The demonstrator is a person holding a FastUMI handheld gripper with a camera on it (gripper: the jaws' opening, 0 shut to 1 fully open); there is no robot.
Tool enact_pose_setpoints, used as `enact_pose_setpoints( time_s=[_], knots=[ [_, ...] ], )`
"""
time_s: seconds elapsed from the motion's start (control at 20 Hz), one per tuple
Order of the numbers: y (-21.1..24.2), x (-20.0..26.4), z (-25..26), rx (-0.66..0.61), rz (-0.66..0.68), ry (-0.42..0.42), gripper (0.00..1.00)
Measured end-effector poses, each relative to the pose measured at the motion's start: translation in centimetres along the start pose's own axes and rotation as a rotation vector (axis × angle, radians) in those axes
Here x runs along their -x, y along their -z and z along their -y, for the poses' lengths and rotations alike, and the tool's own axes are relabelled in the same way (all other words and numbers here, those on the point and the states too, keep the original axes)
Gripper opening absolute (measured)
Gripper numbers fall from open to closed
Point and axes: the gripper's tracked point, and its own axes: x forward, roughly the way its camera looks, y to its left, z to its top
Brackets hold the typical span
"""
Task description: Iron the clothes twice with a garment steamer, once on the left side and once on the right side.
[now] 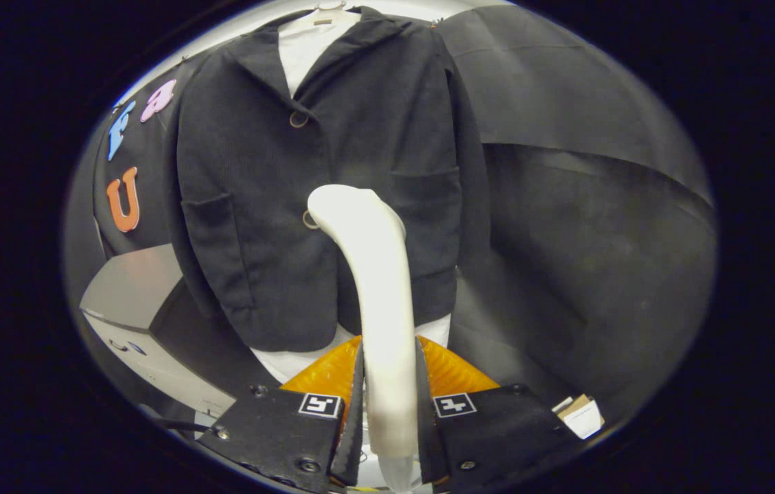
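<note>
Claw [390, 405] was clamped on the garment steamer [377, 274], both fingers pressing the sides of its pale handle low down. The steamer rose from between the fingers and curved forward to a rounded head.

Task's thing, the jacket [332, 178]: dark, hung upright straight ahead, beyond the steamer, over a white shirt [305, 41] that showed at the collar and below the hem. Two buttons down the front closure; a patch pocket on each front panel. The steamer head [339, 202] sat over the middle of the jacket, by the lower button [309, 219]. Whether the head touched the cloth could not be told from this angle.

Step in hand, as I judged it: the steamer was gripped and aimed, but lined up on the centre seam, not on either panel. No stroke could be read as done.

Next move would call for shifting the head sideways onto one front panel, bringing it flat against the fabric and drawing it along that panel; then the same on the other side. The pockets and buttons could snag the head. The jacket hung loose, so it could swing away under pressure.

Surroundings: black cloth wall behind and beside the jacket. A grey box-like unit [130, 288] stood low down beside the jacket. An orange ribbed piece [452, 374] lay just ahead of the fingers, under the hem. A small cardboard-coloured object [579, 414] lay near one finger; what it was could not be made out.
</note>
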Motion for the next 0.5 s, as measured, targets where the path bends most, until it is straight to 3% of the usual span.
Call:
enact_pose_setpoints(
  time_s=[0.5],
  knots=[
    [4.1,-1.1,0.5,-0.014,-0.103,0.03,0.36]
  ],
)
